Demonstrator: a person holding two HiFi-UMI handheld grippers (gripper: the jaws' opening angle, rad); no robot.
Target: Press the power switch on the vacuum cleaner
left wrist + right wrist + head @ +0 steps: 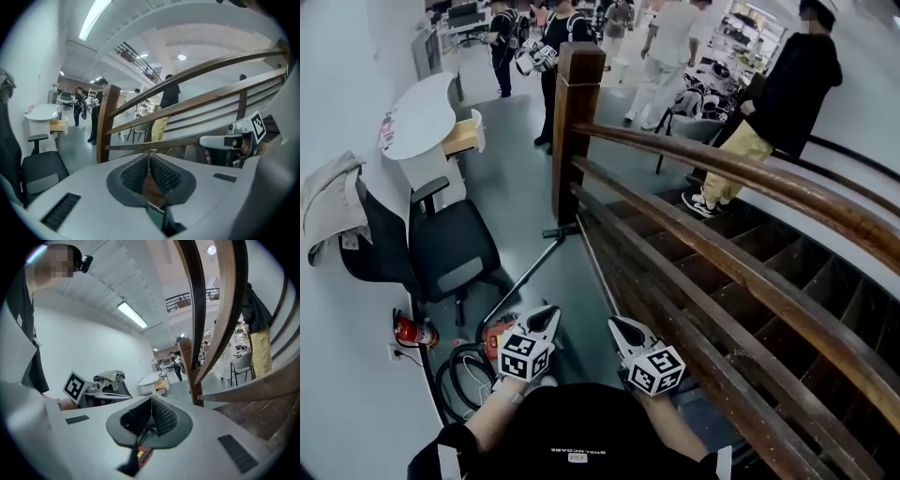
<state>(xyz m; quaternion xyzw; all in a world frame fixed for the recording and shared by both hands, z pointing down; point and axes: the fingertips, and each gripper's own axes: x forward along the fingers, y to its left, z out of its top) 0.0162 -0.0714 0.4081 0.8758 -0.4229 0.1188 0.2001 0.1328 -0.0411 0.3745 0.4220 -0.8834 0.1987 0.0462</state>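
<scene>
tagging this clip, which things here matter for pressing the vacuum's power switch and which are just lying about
For the job: vacuum cleaner, its wand, its hose, left gripper, right gripper (both shut, empty).
Lying about: fire extinguisher, office chair, jacket, round table, wooden railing.

Open floor (511, 178) runs ahead between the office chair (455, 248) and the wooden railing (769, 183), crossed by the vacuum wand (528, 272).

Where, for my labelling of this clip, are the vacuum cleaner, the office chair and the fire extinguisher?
vacuum cleaner (523, 277): head view, on its long wand.
office chair (455, 251): head view, on the seat.
fire extinguisher (414, 332): head view, on its red body.
</scene>
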